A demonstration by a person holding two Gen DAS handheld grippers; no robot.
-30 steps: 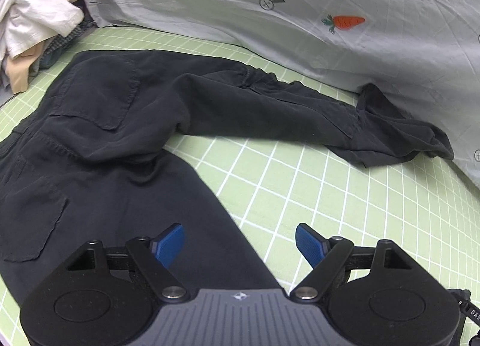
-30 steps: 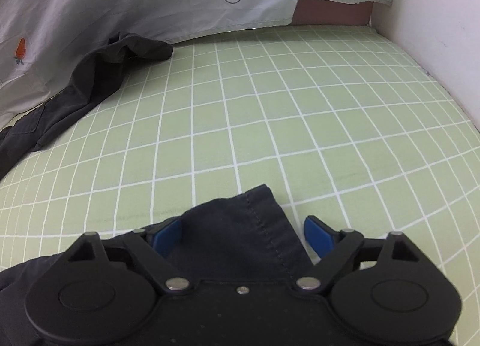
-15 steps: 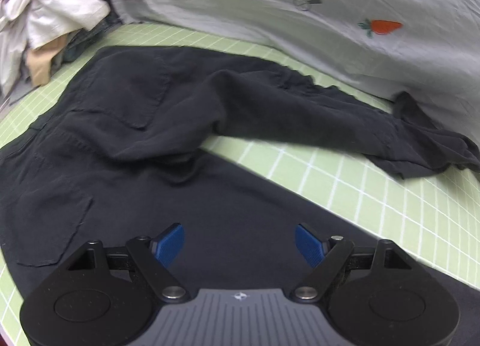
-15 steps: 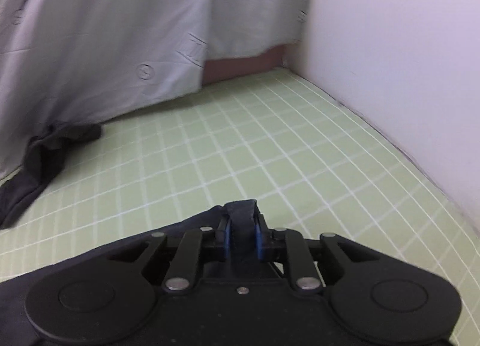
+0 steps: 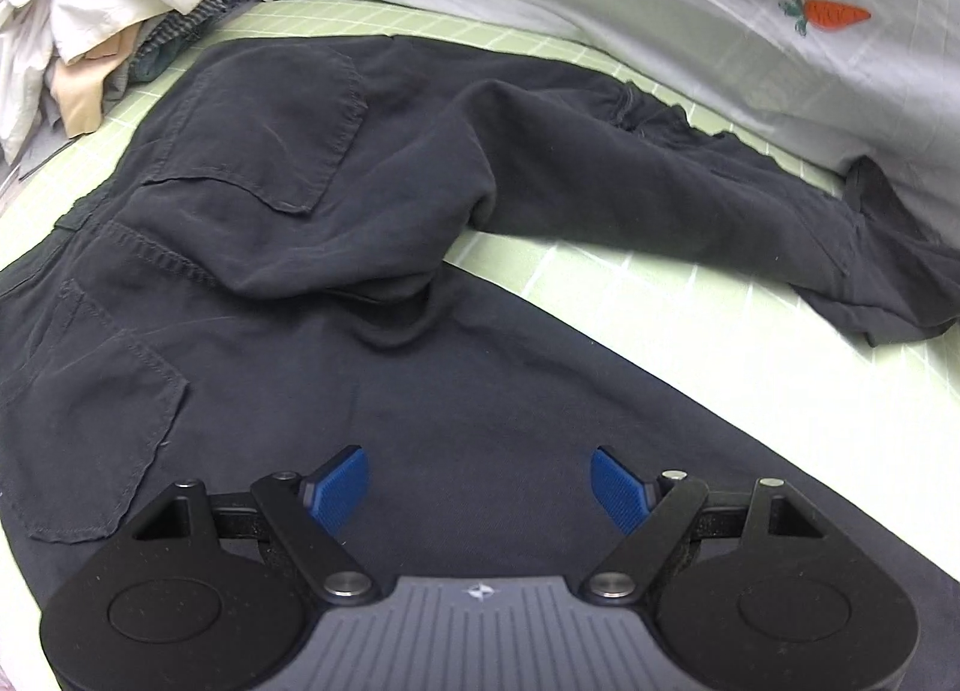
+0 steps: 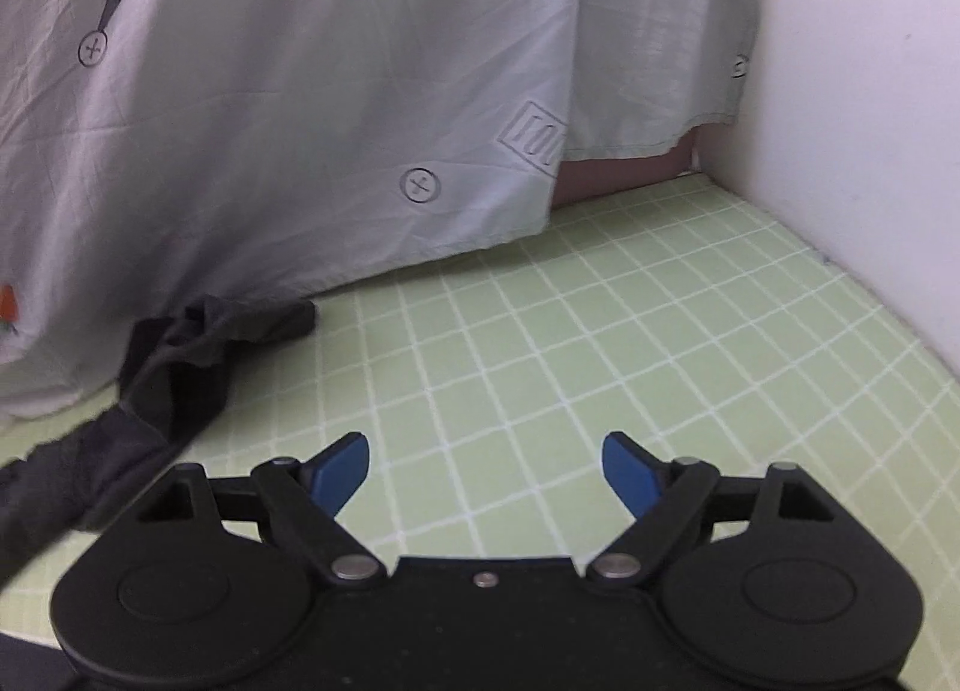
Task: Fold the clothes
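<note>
Black trousers [image 5: 312,247] lie spread on the green checked mat [image 5: 690,331], back pockets up. One leg stretches to the right along a grey sheet; the other runs under my left gripper. My left gripper [image 5: 480,484] is open and empty just above that near leg. In the right wrist view the far leg's crumpled cuff [image 6: 198,349] lies at the left by the sheet. My right gripper [image 6: 486,466] is open and empty above the bare mat [image 6: 570,361].
A pile of white, beige and red clothes [image 5: 102,13] sits at the far left. A grey sheet with carrot prints [image 5: 660,1] hangs along the back, also in the right wrist view [image 6: 300,121]. A white wall [image 6: 858,91] bounds the mat's right side.
My right gripper closed on the near leg's cuff, lifted it, then let go and now stands open. The near leg now lies straighter. My left gripper moved over the trousers, still open.
</note>
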